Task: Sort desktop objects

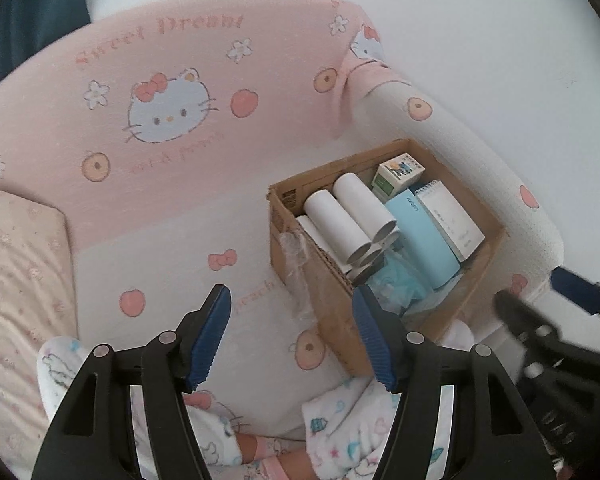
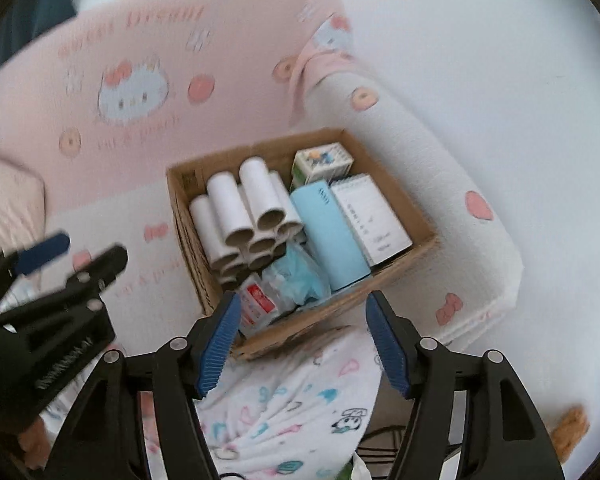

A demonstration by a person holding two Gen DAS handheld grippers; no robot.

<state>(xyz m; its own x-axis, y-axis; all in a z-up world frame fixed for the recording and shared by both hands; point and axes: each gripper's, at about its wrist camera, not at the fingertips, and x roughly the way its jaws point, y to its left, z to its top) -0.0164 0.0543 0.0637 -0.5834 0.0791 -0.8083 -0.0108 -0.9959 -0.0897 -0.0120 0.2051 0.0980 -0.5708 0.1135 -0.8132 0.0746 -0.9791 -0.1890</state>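
Sorting judged near done: brown cardboard box [image 2: 400,216] is packed with white paper tubes [image 2: 240,212], pale-blue case [image 2: 328,232], spiral notepad [image 2: 370,212]. Both sets of jaws are held apart, nothing gripped; no loose items are seen outside.

Pink cartoon-print sofa [image 1: 172,92], white wall [image 1: 480,32]

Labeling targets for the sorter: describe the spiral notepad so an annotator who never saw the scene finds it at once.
Find the open cardboard box sitting on the pink Hello Kitty sofa. Inside, look to the side opposite the stacked white paper tubes: the spiral notepad lies next to the light blue case. It alone has wire binding along its far edge and a white printed cover.
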